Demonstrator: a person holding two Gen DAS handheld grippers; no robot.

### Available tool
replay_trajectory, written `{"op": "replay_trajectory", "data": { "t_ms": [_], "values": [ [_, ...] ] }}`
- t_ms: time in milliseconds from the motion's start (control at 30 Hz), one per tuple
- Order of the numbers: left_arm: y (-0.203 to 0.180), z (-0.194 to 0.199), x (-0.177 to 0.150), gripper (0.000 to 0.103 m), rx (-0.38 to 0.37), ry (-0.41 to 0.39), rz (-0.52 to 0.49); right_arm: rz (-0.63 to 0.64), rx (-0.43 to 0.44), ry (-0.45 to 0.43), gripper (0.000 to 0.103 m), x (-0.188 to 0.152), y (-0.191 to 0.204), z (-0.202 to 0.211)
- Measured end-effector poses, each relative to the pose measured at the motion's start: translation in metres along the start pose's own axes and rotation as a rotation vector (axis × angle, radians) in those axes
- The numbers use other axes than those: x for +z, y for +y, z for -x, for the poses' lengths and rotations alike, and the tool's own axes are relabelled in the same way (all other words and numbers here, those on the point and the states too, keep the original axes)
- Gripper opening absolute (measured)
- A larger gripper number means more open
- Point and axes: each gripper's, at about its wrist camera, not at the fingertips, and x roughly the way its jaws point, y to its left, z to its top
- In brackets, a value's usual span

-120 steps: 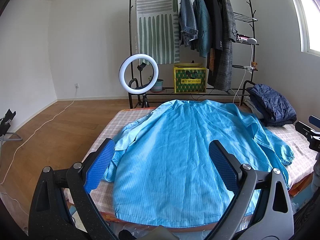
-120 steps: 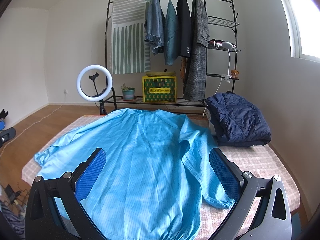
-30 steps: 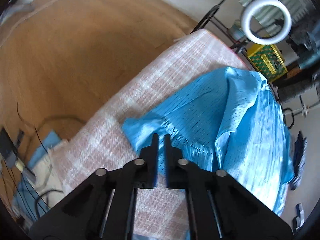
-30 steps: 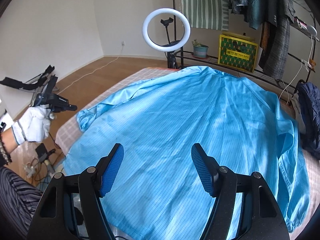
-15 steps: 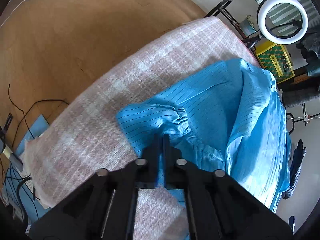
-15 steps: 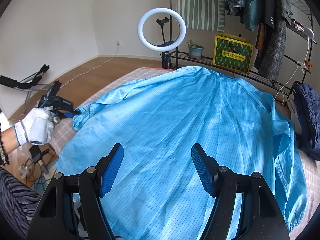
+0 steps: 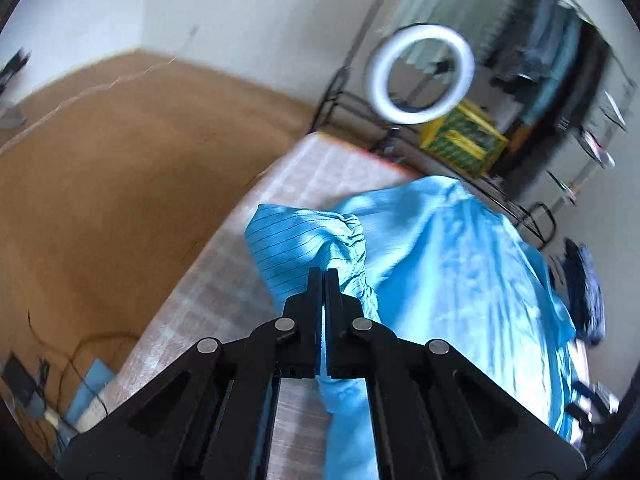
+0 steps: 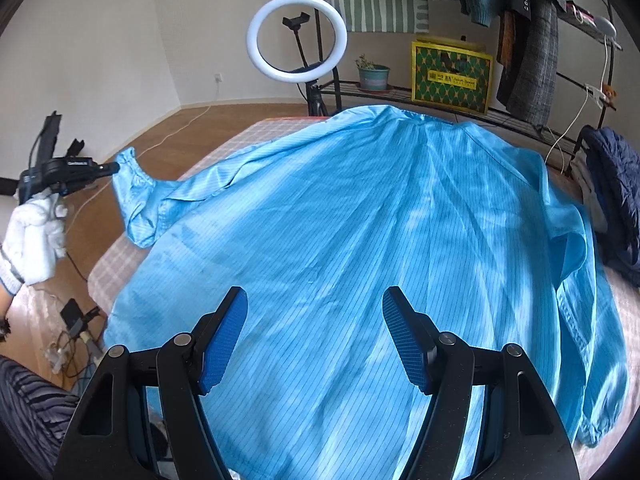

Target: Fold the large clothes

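Note:
A large bright blue pinstriped coat [image 8: 360, 240] lies spread back-up over the bed [image 8: 224, 148]. My left gripper [image 7: 324, 274] is shut on the gathered cuff of its left sleeve [image 7: 304, 236], which hangs lifted off the checked bedcover [image 7: 224, 292]. In the right wrist view that same left gripper [image 8: 114, 167], held by a white-gloved hand [image 8: 34, 236], pinches the raised sleeve cuff [image 8: 132, 184] at the bed's left edge. My right gripper [image 8: 314, 320] stands open above the coat's lower back, nothing between its blue pads [image 8: 224, 336].
A ring light [image 8: 296, 38] on a stand sits behind the bed. A clothes rack [image 8: 520, 40] with hanging garments, a yellow-green box [image 8: 450, 76] and a potted plant [image 8: 372, 74] lines the wall. A navy padded jacket [image 8: 612, 192] lies at the bed's right. Cables [image 8: 72, 336] litter the floor at left.
My left gripper closed on the sleeve cuff and rose, pulling the cuff up off the bedcover. The right gripper stayed open over the coat, barely moving.

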Motion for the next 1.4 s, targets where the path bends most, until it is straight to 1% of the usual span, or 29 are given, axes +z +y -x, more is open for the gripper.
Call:
{"op": "replay_trajectory", "data": {
  "t_ms": [33, 133, 200, 233, 333, 433, 500, 567, 633, 700, 767, 867, 933, 967, 1033, 1133, 1167, 1233, 1267, 1300, 1333, 1367, 1400],
  "values": [
    [-0.012, 0.007, -0.001, 0.0, -0.01, -0.015, -0.044, -0.001, 0.002, -0.001, 0.069, 0.001, 0.0, 0.0],
    [-0.046, 0.025, -0.007, 0.0, -0.077, -0.037, -0.145, -0.009, 0.02, 0.01, 0.058, 0.005, -0.001, -0.003],
    [-0.071, 0.035, -0.019, 0.0, -0.122, -0.035, -0.225, -0.031, 0.03, 0.021, 0.057, 0.005, -0.004, -0.006],
    [-0.09, 0.041, -0.032, 0.0, -0.152, -0.022, -0.291, -0.041, 0.032, 0.023, 0.057, 0.006, -0.007, -0.007],
    [-0.131, 0.049, -0.071, 0.0, -0.207, 0.027, -0.443, -0.08, 0.041, 0.041, 0.057, 0.007, -0.015, -0.012],
    [-0.157, 0.049, -0.109, 0.0, -0.253, 0.108, -0.533, -0.104, 0.043, 0.048, 0.057, 0.01, -0.023, -0.015],
    [-0.17, 0.049, -0.133, 0.0, -0.258, 0.153, -0.594, -0.11, 0.044, 0.048, 0.057, 0.013, -0.025, -0.017],
    [-0.176, 0.046, -0.15, 0.0, -0.245, 0.185, -0.653, -0.108, 0.052, 0.047, 0.057, 0.016, -0.027, -0.02],
    [-0.18, 0.047, -0.165, 0.0, -0.24, 0.208, -0.682, -0.099, 0.079, 0.054, 0.057, 0.02, -0.025, -0.025],
    [-0.18, 0.048, -0.172, 0.0, -0.231, 0.215, -0.701, -0.092, 0.12, 0.073, 0.057, 0.024, -0.022, -0.033],
    [-0.179, 0.043, -0.165, 0.0, -0.235, 0.223, -0.686, -0.081, 0.168, 0.095, 0.057, 0.034, -0.017, -0.045],
    [-0.171, 0.046, -0.157, 0.0, -0.25, 0.213, -0.666, -0.064, 0.273, 0.131, 0.057, 0.064, -0.007, -0.08],
    [-0.17, 0.05, -0.16, 0.0, -0.258, 0.206, -0.667, -0.112, 0.345, 0.162, 0.057, 0.08, -0.006, -0.105],
    [-0.169, 0.051, -0.161, 0.0, -0.261, 0.206, -0.666, -0.17, 0.395, 0.185, 0.057, 0.09, -0.005, -0.127],
    [-0.166, 0.051, -0.162, 0.0, -0.267, 0.211, -0.665, -0.242, 0.447, 0.223, 0.058, 0.102, 0.0, -0.161],
    [-0.162, 0.048, -0.162, 0.0, -0.274, 0.22, -0.655, -0.302, 0.454, 0.249, 0.058, 0.111, 0.01, -0.206],
    [-0.161, 0.048, -0.161, 0.0, -0.277, 0.221, -0.649, -0.309, 0.453, 0.256, 0.058, 0.111, 0.014, -0.215],
    [-0.157, 0.048, -0.16, 0.0, -0.282, 0.222, -0.638, -0.317, 0.426, 0.278, 0.058, 0.109, 0.024, -0.238],
    [-0.154, 0.049, -0.16, 0.0, -0.282, 0.221, -0.638, -0.321, 0.42, 0.283, 0.051, 0.108, 0.026, -0.243],
    [-0.153, 0.049, -0.16, 0.0, -0.279, 0.218, -0.642, -0.335, 0.425, 0.29, 0.036, 0.106, 0.029, -0.25],
    [-0.152, 0.05, -0.161, 0.0, -0.278, 0.217, -0.644, -0.355, 0.453, 0.299, 0.001, 0.104, 0.031, -0.254],
    [-0.151, 0.05, -0.161, 0.0, -0.281, 0.22, -0.644, -0.367, 0.472, 0.309, 0.003, 0.104, 0.032, -0.256],
    [-0.15, 0.05, -0.162, 0.0, -0.281, 0.22, -0.645, -0.379, 0.479, 0.289, 0.002, 0.103, 0.033, -0.252]
  ]
}}
